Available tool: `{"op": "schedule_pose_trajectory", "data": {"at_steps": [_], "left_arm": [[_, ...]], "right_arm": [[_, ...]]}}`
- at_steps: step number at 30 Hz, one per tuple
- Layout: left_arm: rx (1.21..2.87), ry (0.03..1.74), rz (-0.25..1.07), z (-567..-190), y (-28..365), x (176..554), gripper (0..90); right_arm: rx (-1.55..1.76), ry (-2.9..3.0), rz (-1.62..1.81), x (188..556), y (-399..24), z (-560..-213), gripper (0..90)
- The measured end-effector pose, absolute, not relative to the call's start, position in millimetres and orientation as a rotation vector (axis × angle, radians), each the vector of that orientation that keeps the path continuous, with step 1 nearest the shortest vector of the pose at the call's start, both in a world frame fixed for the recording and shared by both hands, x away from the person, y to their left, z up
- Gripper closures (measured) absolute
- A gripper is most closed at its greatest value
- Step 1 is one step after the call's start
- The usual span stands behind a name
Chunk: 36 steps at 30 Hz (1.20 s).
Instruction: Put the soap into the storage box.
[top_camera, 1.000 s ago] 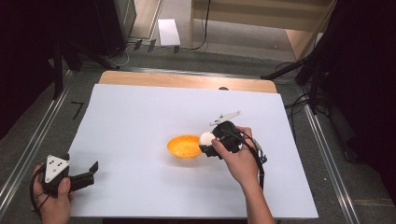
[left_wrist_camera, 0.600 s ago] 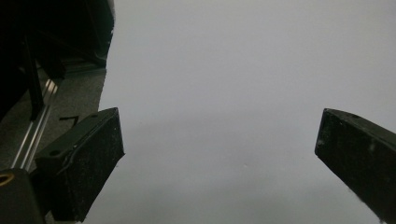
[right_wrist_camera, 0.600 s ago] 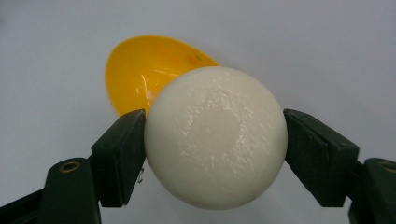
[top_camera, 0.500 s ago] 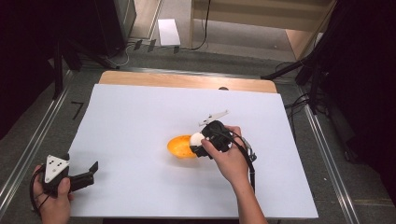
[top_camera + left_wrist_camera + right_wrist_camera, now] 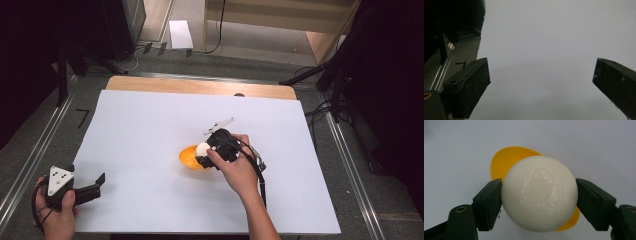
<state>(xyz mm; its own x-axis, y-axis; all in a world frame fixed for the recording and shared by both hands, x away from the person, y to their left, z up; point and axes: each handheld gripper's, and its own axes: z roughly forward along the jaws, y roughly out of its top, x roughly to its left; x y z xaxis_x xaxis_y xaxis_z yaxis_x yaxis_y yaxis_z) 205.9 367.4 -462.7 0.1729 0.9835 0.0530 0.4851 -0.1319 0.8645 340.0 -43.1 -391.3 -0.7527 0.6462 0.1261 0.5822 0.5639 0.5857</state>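
Right gripper point(image 5: 539, 195) closed on a white ball point(image 5: 539, 193), one black jaw pressed to each side at the widest girth, seen plainly in the right gripper view. Held just above a shallow orange dish point(image 5: 509, 161), which peeks out behind and below the ball; in the high view, ball point(image 5: 202, 149) and dish point(image 5: 189, 158) sit near the middle of the white sheet point(image 5: 150, 120) covering the table, slightly toward its right and near edges. Whether ball and dish touch: cannot tell. Smooth, faintly glossy and pebbled surface, so probably hard and slick, likely light; round form apt to squirt out if pinched off-centre. Best taken exactly as here, across the equator, with firm but modest squeeze. Fragility unknown; gentle setting-down advisable in case of an egg-like shell. Left gripper point(image 5: 98, 182) resting at the near left corner of the sheet, jaws spread wide with nothing between them, well apart from the dish.
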Motion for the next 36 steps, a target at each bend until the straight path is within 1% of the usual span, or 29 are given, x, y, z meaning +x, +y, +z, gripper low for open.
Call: {"op": "schedule_pose_trajectory", "data": {"at_steps": [18, 36], "left_arm": [[1.727, 1.404, 0.867, -462.7, 367.6, 206.1, 1.3], [1.73, 1.401, 0.868, -462.8, 367.4, 206.1, 1.3]], "right_arm": [[1.068, 2.689, 0.924, 342.7, -26.9, -401.4, 25.7], [1.14, 2.669, 0.881, 345.2, -24.5, -415.0, 25.6]]}}
